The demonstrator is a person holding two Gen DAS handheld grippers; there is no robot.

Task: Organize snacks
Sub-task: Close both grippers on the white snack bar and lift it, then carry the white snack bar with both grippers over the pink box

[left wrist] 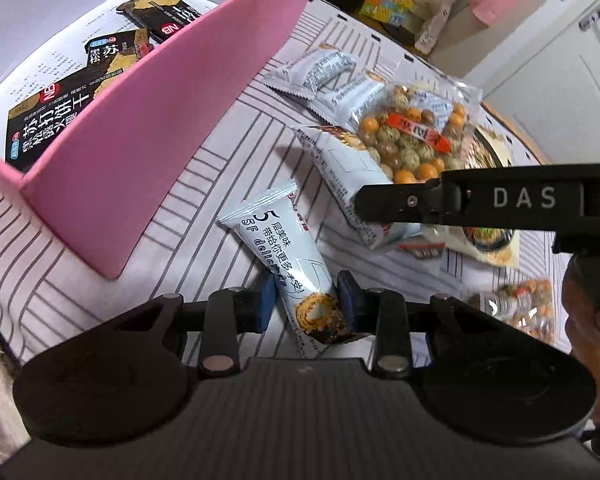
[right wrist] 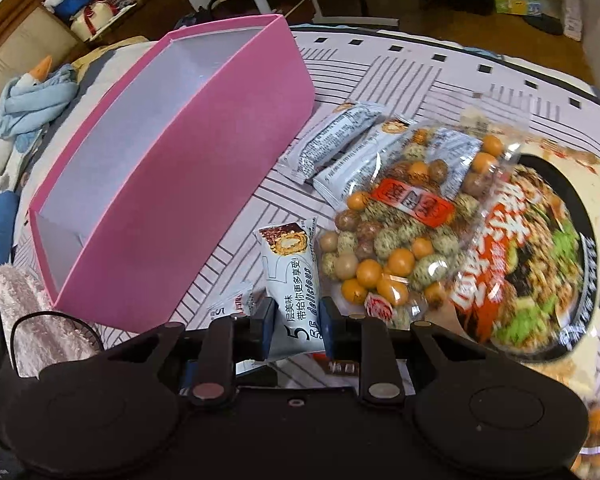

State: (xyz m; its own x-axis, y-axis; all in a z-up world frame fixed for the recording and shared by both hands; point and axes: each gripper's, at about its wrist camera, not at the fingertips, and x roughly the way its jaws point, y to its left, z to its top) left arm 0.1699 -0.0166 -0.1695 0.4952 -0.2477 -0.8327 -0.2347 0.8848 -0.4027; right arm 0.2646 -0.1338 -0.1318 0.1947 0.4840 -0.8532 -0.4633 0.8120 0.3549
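My left gripper [left wrist: 306,300] is shut on a white cake-roll snack packet [left wrist: 284,252], held just above the striped table beside the pink box [left wrist: 148,128]. Black cracker packets [left wrist: 56,120] lie inside that box. My right gripper [right wrist: 294,322] is shut on another white cake-roll packet [right wrist: 290,272] next to the pink box [right wrist: 172,184]; in the left wrist view its black body [left wrist: 488,196] reaches in from the right. A clear bag of coated peanuts [right wrist: 396,232] and two more white packets [right wrist: 340,148] lie on the table.
A large noodle snack bag [right wrist: 528,260] lies right of the peanuts. A small peanut bag [left wrist: 520,308] sits at the right. The table carries a striped cloth [left wrist: 228,152]. Bedding and a plush goose [right wrist: 32,92] are to the left; cupboards [left wrist: 560,80] stand beyond.
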